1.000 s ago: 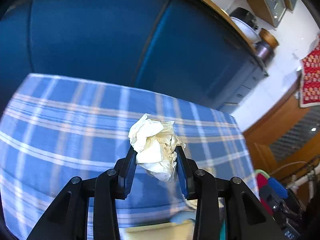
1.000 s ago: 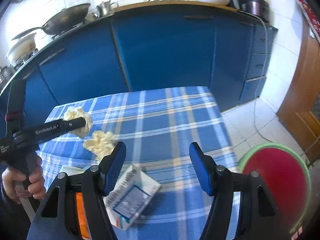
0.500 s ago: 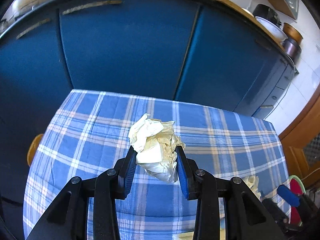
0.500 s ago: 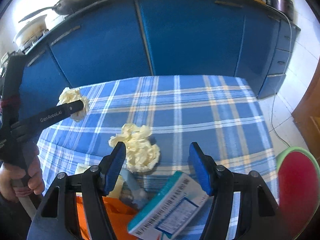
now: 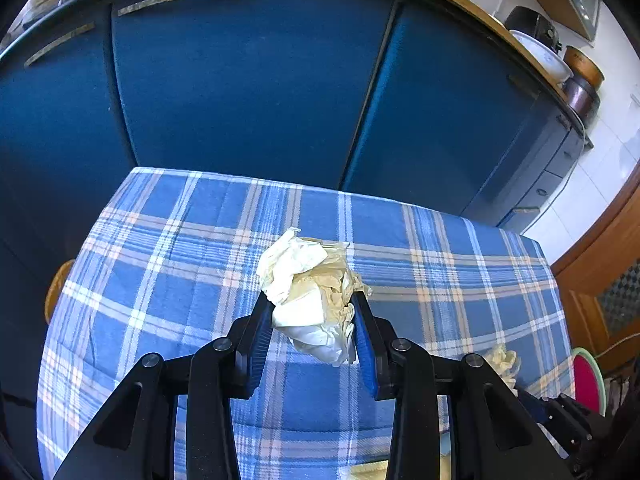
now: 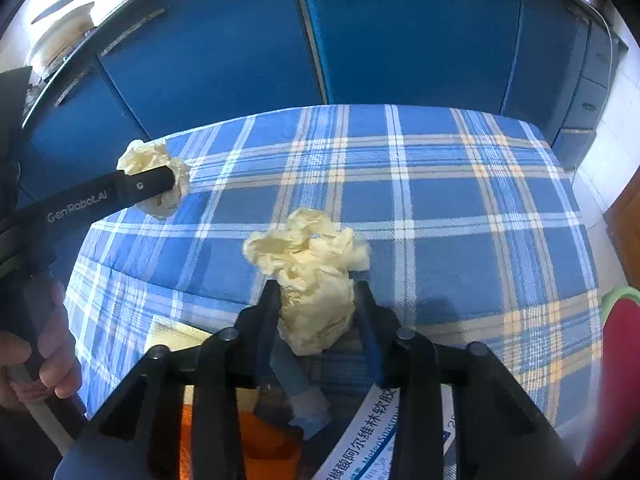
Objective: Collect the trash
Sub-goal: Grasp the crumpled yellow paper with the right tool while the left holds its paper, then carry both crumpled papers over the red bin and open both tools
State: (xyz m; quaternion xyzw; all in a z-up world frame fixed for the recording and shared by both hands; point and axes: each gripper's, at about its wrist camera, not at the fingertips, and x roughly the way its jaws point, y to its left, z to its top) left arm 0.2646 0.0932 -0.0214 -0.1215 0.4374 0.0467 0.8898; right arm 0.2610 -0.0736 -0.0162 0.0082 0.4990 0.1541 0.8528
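My left gripper [image 5: 312, 316] is shut on a crumpled pale-yellow paper wad [image 5: 310, 288] and holds it above the blue plaid tablecloth [image 5: 180, 280]. It also shows in the right wrist view [image 6: 160, 184], wad [image 6: 150, 160] in its tip, at the table's left. My right gripper [image 6: 316, 296] is shut on a second crumpled paper wad [image 6: 316, 280] near the table's front edge. That second wad shows in the left wrist view [image 5: 502, 362] at the lower right.
Under my right gripper lie a white-and-teal medicine box [image 6: 368, 440], an orange packet [image 6: 264, 444], a small blue-grey piece [image 6: 296, 392] and a yellowish sheet [image 6: 172, 336]. Blue cabinets [image 5: 256, 80] stand behind the table. A red, green-rimmed stool [image 6: 620, 360] stands at the right.
My right gripper moved forward over the second wad and closed on it. My left gripper kept its wad and swung to face the table squarely.
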